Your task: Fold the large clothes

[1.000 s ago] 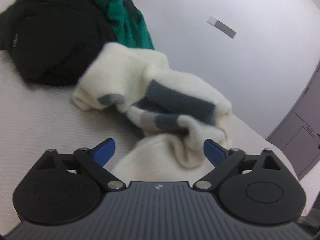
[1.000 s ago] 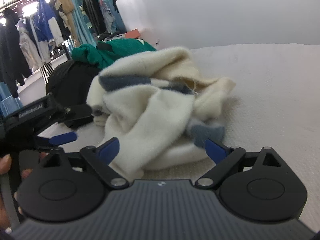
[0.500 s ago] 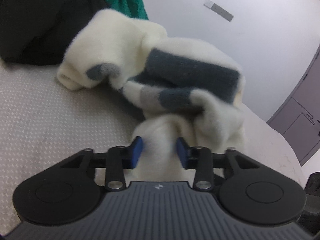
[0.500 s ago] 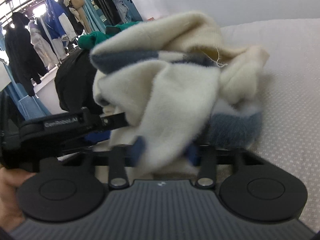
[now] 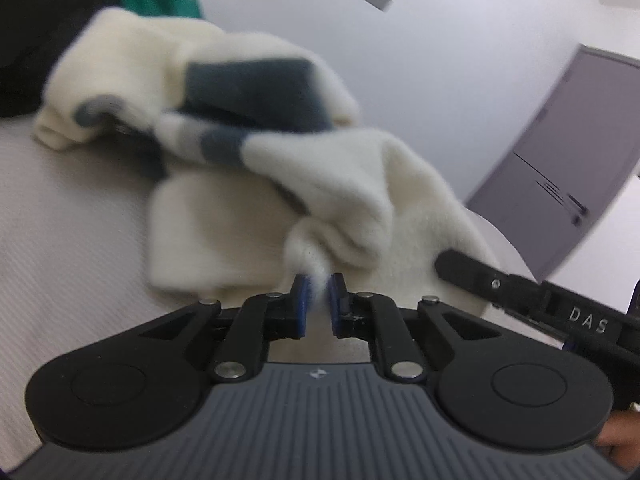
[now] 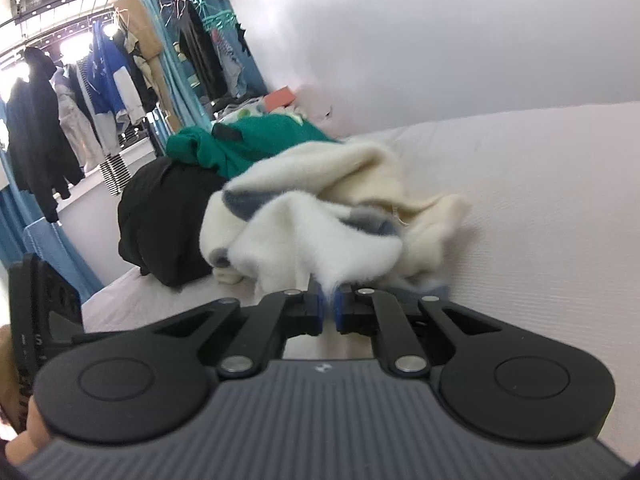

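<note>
In the left claw [image 5: 318,298] a pinch of the cream sweater [image 5: 248,184] is caught between narrow jaws that are closing; the right claw [image 6: 329,307] is clamped fully on a tuft of the same garment. The sweater, cream with grey-blue blocks, lies bunched on the bed [image 6: 540,208], just beside a black garment [image 6: 164,220] and a green one [image 6: 248,144] toward the far edge. The lift is best made with both claws together, then drawn apart, so the bundle is shaken open clear of the neighbouring clothes; thin tufts could slip.
</note>
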Demonstrator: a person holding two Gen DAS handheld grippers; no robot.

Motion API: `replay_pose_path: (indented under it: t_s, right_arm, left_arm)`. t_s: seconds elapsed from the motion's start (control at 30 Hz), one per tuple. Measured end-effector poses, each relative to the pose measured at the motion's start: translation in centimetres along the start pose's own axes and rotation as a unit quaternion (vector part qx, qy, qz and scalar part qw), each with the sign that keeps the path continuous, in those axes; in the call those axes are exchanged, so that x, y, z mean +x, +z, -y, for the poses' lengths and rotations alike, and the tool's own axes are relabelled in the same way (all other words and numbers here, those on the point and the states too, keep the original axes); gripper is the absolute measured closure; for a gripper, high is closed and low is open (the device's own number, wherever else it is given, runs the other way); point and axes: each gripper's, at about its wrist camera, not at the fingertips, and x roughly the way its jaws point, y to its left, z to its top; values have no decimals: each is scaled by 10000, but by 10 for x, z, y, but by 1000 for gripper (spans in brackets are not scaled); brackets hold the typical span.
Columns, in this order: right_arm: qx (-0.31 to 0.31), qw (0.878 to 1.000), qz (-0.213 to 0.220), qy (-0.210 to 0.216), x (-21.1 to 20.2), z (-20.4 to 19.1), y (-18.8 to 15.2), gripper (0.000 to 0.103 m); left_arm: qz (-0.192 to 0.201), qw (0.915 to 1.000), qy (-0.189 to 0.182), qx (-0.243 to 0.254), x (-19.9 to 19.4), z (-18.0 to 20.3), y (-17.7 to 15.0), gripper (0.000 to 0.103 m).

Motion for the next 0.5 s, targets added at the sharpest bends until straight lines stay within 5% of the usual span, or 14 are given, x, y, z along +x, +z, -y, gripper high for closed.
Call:
replay_pose_path:
  t_s: [0.23, 0.5]
  right_arm:
    - [-46, 9996, 192, -193, -62, -1, -2, 95]
    - [27, 9993, -42, 357, -94, -1, -21, 95]
  left_arm:
    - [-185, 9985, -496, 165, -26, 41, -29, 92]
    - [-59, 9994, -333, 16, -68, 45, -37, 93]
